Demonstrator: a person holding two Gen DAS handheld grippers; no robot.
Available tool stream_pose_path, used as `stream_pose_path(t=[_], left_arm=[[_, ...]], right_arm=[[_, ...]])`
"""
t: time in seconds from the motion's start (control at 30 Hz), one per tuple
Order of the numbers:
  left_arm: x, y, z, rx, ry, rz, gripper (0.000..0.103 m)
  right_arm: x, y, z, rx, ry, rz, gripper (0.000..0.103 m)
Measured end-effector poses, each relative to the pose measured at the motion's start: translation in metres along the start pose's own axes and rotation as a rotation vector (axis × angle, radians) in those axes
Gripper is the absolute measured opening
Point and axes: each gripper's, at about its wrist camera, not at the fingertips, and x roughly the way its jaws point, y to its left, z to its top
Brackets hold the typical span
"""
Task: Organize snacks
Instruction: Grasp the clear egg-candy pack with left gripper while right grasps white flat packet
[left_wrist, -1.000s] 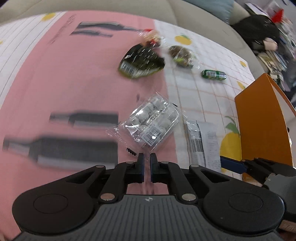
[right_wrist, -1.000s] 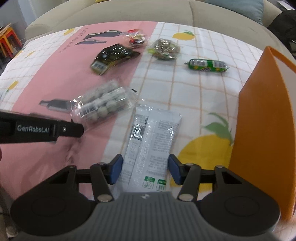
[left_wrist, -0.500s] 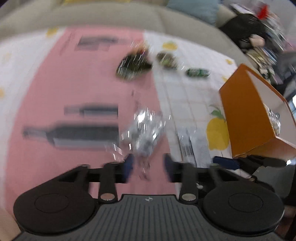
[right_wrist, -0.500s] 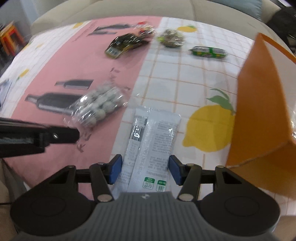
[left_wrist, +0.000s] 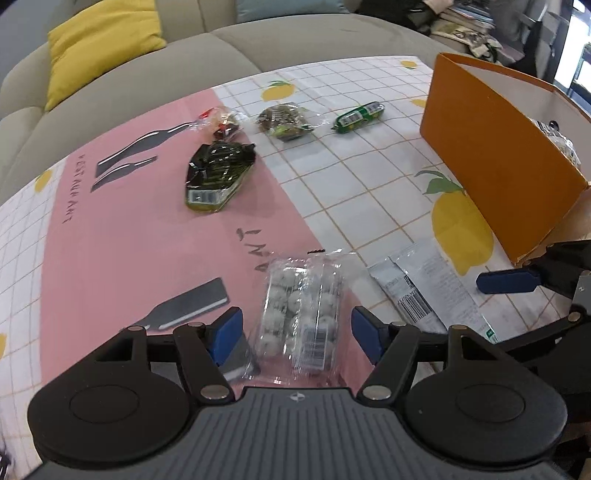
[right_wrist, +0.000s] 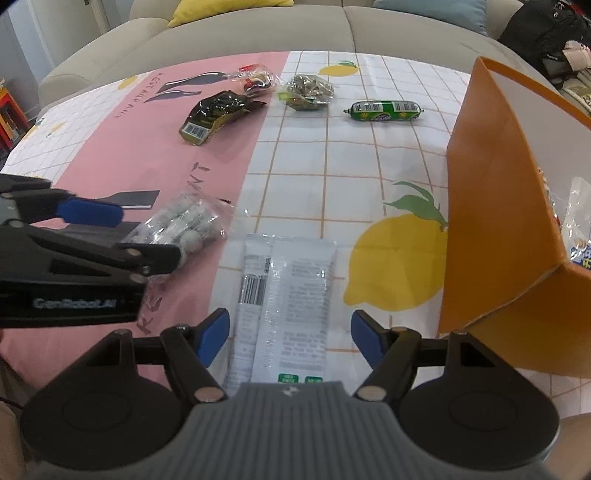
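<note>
a tablecloth (left_wrist: 332, 177) of pink panel and white lemon-print grid covers the table, with a grey sofa (right_wrist: 258, 33) carrying a yellow cushion (left_wrist: 99, 40) behind it. the left gripper (left_wrist: 295, 332) has its jaws spread wide either side of a clear pack of white balls (left_wrist: 301, 317), and the right gripper (right_wrist: 288, 332) is likewise spread around a white sachet (right_wrist: 284, 291). an orange box (right_wrist: 495, 206) stands at the right, while a dark packet (right_wrist: 218, 114) and a green sausage stick (right_wrist: 384, 110) lie farther back.

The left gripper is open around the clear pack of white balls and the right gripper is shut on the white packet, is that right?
Not quite. The right gripper is open, not shut: in the right wrist view its jaws stand apart on either side of the white packet. The left gripper is indeed open around the clear pack of white balls.
</note>
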Motion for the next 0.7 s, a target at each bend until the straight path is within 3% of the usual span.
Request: stream_pose_path(t=[0.13,0.23,0.7], left_arm=[[0.012,0.003,0.002,-0.002,0.027,-0.002,0.079],[0.018,0.006,0.002,-0.039,0.049,-0.049,0.079],[0.021,0.001,-0.006,-0.071,0.018,-0.006,0.084]], right_arm=[[0.003,0.002,0.0,-0.01,0.006,0.006,0.074],[0.005,0.005,-0.001,-0.031,0.006,0.007,0.078],[0.008,0.013,-0.003,-0.071,0.021,0.002,0.089]])
